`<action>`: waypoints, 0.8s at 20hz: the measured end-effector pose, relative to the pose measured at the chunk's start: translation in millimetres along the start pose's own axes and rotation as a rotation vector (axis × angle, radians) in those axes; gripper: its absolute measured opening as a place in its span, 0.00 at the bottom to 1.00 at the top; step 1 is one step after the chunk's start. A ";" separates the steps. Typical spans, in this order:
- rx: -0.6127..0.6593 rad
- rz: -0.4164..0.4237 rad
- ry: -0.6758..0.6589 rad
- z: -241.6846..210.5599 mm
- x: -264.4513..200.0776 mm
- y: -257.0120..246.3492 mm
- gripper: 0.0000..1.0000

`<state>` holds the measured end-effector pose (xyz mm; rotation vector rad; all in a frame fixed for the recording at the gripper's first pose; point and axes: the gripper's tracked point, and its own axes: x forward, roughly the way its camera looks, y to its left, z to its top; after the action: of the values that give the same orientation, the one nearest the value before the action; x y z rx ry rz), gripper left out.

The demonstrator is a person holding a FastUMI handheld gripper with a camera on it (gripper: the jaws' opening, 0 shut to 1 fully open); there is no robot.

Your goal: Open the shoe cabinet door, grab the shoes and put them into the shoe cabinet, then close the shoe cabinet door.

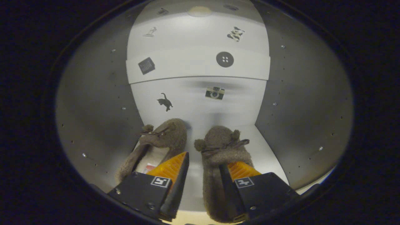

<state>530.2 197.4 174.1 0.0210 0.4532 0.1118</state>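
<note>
Inside the shoe cabinet (300, 103) now, door evidently open since I look straight in at the back panel (200, 103) with its small stickers: a cat (165, 101), a camera (215, 92), and a button (224, 59) on the shelf edge (200, 67) above. Both shoes sit on the cabinet floor (268, 150), toes toward the back panel. They are fuzzy brown slippers with little bows and pompoms. Left slipper (162, 137) lies angled near the left wall, toe close to the back panel. Right slipper (222, 156) lies just beside it, a strip of bare floor between the two. My fingers (204, 165) are spread apart, not clamped on anything I can confirm. Left finger reaches over the inner side of the left slipper; right finger lies across the right slipper's opening, and its heel runs down between my fingers. Whether the right finger touches the fleece or merely overlaps it, I cannot tell. Judgement on progress: door opening done, both shoes placed, so the stowing step looks complete or at its release. Left to do: draw my fingers out clear of the slippers without dragging the right one along, then swing the door shut. Main risk is fleece snagging on the way out.
</note>
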 end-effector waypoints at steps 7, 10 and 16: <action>0.000 0.023 -0.216 -0.5 -80.9 1.4 0.80; -0.001 0.060 -0.241 -14.4 -117.9 9.9 1.00; -0.006 0.102 -0.284 -50.6 -207.5 16.2 1.00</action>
<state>321.0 189.9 219.8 0.0535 0.1674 0.2070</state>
